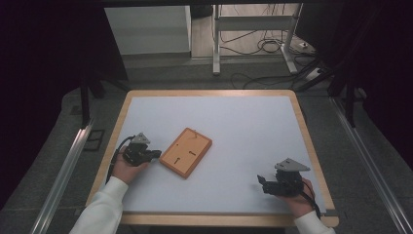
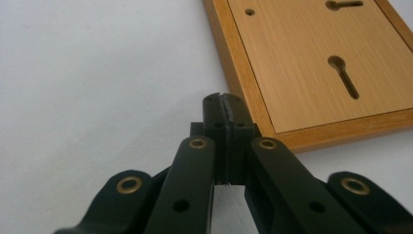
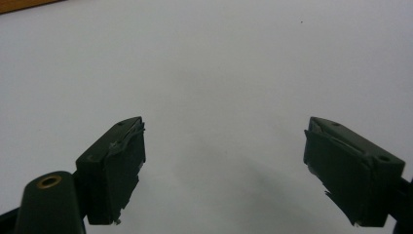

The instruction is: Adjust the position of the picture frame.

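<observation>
One wooden tray (image 1: 186,151) lies empty beside the left gripper (image 1: 157,154).

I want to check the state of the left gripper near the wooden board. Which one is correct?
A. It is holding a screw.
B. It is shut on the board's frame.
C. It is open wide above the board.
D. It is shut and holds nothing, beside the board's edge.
D: the left gripper has its jaws pressed together with nothing between them, just beside the edge of the wooden board.
</observation>
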`<state>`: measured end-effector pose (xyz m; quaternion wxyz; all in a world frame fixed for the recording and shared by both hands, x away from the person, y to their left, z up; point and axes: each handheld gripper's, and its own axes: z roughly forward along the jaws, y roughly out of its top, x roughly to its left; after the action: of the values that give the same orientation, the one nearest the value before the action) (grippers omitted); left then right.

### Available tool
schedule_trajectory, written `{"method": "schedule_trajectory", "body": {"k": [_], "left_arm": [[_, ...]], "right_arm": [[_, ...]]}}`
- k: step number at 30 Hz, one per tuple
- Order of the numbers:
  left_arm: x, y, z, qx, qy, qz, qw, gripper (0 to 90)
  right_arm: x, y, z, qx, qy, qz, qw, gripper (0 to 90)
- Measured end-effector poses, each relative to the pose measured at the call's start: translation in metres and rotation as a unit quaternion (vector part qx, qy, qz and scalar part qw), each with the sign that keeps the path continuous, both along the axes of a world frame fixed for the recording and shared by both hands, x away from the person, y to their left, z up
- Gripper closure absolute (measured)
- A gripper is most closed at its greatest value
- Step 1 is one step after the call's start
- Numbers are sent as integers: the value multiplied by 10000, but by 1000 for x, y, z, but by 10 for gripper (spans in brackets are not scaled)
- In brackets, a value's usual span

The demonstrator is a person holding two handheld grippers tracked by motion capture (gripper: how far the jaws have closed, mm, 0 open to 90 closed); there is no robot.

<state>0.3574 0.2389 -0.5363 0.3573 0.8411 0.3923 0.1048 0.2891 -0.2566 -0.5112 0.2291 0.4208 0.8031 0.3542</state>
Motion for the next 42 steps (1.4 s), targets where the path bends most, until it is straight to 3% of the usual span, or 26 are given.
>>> {"method": "schedule_trajectory", "body": {"k": [10,22,29,42], "left_arm": [[-2,-3,0,87,26,-55,9999,900],[-7,-1,-2,45,43,-84,9999,900],[-12,-8,-1,80,42,-248,9997,900],[-16,-12,3,-42,19,-389,9992,900]], "right_arm": [[0,-1,1,0,-18,-23,10000,156],[1,-1,0,-29,-1,-27,10000,156],[1,-1,-1,-31,3,-27,10000,157],[1,-1,-1,-42,17,-16,10000,156]]}}
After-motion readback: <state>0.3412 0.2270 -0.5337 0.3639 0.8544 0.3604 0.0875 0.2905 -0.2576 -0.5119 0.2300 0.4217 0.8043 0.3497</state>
